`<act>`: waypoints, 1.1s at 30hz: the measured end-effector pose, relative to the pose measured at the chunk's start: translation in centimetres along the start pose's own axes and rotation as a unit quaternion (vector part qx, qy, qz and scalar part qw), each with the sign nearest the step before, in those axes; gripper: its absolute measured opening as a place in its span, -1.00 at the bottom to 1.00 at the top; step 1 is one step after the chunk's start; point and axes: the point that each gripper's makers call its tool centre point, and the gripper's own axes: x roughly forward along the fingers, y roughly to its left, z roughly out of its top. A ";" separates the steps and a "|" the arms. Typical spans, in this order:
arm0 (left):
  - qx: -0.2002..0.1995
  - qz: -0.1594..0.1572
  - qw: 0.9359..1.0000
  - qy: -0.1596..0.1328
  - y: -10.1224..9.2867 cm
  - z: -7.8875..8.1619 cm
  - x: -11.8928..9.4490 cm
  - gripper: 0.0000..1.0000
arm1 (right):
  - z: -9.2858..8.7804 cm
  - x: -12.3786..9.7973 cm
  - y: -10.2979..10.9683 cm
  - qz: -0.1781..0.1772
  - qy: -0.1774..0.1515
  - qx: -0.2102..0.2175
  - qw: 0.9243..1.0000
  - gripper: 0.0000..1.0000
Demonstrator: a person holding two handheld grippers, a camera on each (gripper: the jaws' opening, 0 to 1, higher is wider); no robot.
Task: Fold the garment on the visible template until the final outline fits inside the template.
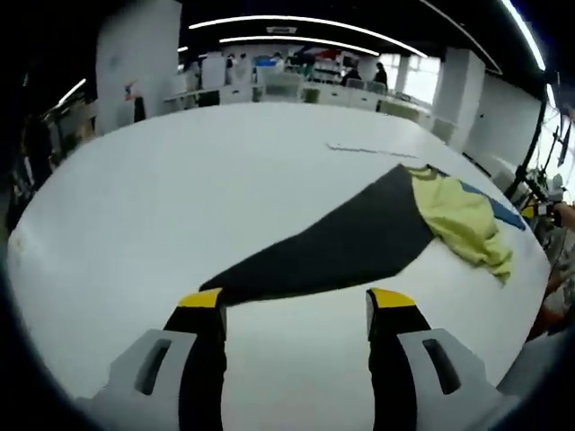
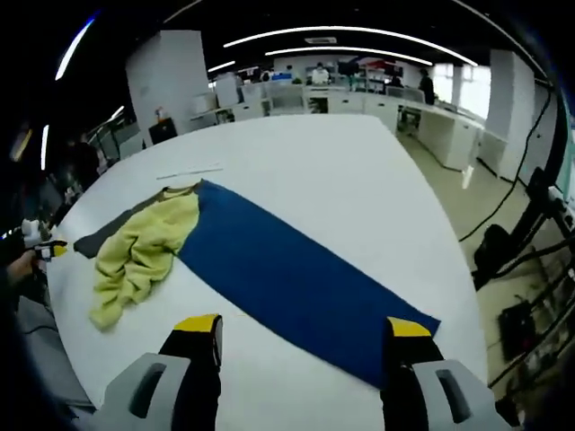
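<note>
A crumpled yellow garment lies bunched where a black mat meets a blue mat on the white table. My left gripper is open over bare table, just short of the black mat's near tip. In the right gripper view the yellow garment lies at the left end of the long blue mat, with the dark mat beyond it. My right gripper stands open at the blue mat's near edge, nothing between its fingers. The left gripper's yellow tip shows at the far left.
A thin white strip lies on the table past the mats, also seen as a strip. Office desks with people stand behind. The floor to the right holds cables and a stand. A white column rises at the back left.
</note>
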 end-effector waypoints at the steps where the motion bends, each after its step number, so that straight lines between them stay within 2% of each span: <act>1: -0.009 -0.023 1.000 -0.004 -1.3 0.1 0.2 0.30 | 0.0 0.1 0.4 0.006 0.001 0.001 1.000 0.50; 7: 0.006 -0.058 0.998 -0.017 -4.4 0.5 0.4 0.49 | 0.1 0.6 2.9 0.041 0.002 0.001 0.999 0.62; 15: 0.010 -0.110 0.994 -0.028 -9.6 0.6 0.5 0.58 | 0.4 0.8 6.3 0.080 -0.008 -0.004 0.997 0.61; 17: 0.010 -0.125 0.992 -0.028 -11.0 0.4 0.5 0.57 | 0.4 0.8 7.4 0.091 -0.011 -0.006 0.996 0.61; 22: 0.017 -0.149 0.989 -0.020 -13.1 -0.1 0.8 0.56 | 0.3 1.1 9.5 0.107 -0.011 -0.019 0.994 0.58; 26: 0.010 -0.167 0.986 -0.027 -15.3 0.1 0.7 0.53 | 0.1 1.2 10.8 0.116 -0.012 -0.024 0.993 0.53; 33: 0.003 -0.189 0.982 -0.030 -19.0 -0.5 0.8 0.45 | -0.4 1.5 13.6 0.131 -0.018 -0.038 0.990 0.34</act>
